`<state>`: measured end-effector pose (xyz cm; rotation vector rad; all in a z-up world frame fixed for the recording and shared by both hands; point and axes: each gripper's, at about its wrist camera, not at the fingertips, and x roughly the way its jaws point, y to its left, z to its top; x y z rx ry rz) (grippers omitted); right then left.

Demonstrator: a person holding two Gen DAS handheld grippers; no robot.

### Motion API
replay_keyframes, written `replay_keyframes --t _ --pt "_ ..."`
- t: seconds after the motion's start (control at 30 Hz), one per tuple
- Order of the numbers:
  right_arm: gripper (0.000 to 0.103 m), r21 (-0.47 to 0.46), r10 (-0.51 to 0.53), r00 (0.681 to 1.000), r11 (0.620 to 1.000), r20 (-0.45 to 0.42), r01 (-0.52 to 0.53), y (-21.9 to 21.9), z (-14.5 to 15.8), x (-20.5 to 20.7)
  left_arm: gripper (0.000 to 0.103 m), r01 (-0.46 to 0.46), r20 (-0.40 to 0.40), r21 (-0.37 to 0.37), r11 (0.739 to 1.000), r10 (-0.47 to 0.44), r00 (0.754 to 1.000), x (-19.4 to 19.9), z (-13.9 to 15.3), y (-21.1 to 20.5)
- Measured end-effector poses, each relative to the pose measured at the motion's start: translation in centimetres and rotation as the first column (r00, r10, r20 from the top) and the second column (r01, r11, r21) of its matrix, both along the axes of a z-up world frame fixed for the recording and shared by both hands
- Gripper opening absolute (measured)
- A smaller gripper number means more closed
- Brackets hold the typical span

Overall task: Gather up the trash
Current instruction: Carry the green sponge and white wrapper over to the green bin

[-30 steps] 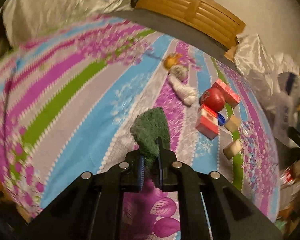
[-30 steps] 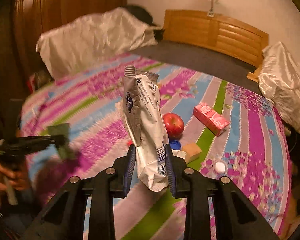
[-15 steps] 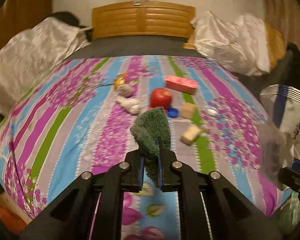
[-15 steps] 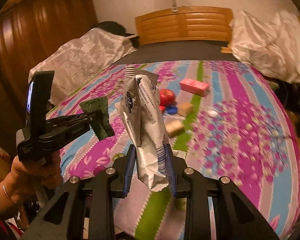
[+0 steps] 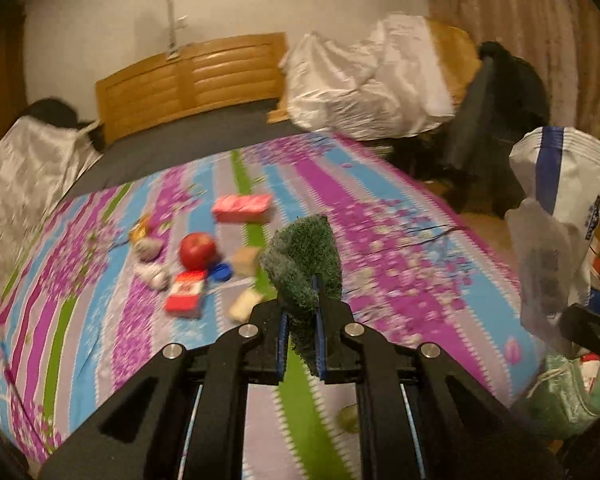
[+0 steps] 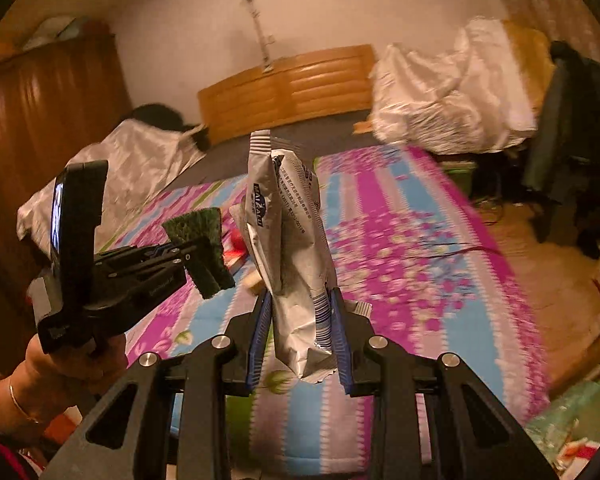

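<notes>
While both grippers are hanging in the air over the striped floral bedspread [image 5: 400, 240], the left gripper [image 5: 300, 332] is pinching a dark green fuzzy scouring pad [image 5: 306, 256] tight between its jaws, and the right gripper [image 6: 300, 340] is clamping a crinkled silver foil snack bag [image 6: 288, 240] that's sticking upright. Down on the bed, a red apple [image 5: 197, 250], a pink carton [image 5: 242, 208], a red-and-white box [image 5: 186, 294] and a blue bottle cap [image 5: 221, 272] are sitting close together, pretty blurry.
</notes>
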<state>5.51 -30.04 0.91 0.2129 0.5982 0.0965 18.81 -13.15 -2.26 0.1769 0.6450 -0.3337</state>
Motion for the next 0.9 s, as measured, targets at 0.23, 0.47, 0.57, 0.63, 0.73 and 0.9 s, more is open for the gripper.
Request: replay_keyframes --t 0.23,0.47,0.57,0.63,0.73,0.9 --pt "0.031 0.001 -0.194 0.98 0.981 0.035 0.194 -6.7 1.5 -5.5 0.009 0.157 0.048 0.018 0.988 -0.157 0.986 -2.4 1.6 -7.3" --pt "0.031 -0.013 -0.397 0.917 0.917 0.043 0.398 -13.1 2.0 -11.5 0.009 0.307 0.071 0.033 0.951 -0.309 0.948 -5.2 2.3 -14.5" --pt "0.031 -0.004 -0.478 0.877 0.878 0.043 0.478 -15.9 2.0 -14.4 0.009 0.363 0.079 0.046 0.931 -0.366 0.927 -6.5 2.4 -17.2" --pt "0.031 -0.001 -0.521 0.852 0.853 0.044 0.522 -17.3 2.0 -15.8 0.009 0.394 0.081 0.054 0.918 -0.397 0.914 -7.2 2.3 -18.7" --pt "0.031 -0.006 -0.589 0.807 0.808 0.04 0.59 -19.5 1.8 -18.2 0.009 0.448 0.086 0.072 0.891 -0.453 0.887 -8.5 2.3 -21.7" --pt "0.031 0.01 -0.671 0.741 0.741 0.019 0.671 -22.9 1.1 -21.9 0.009 0.519 0.105 0.104 0.848 -0.528 0.843 -10.6 2.1 -25.2"
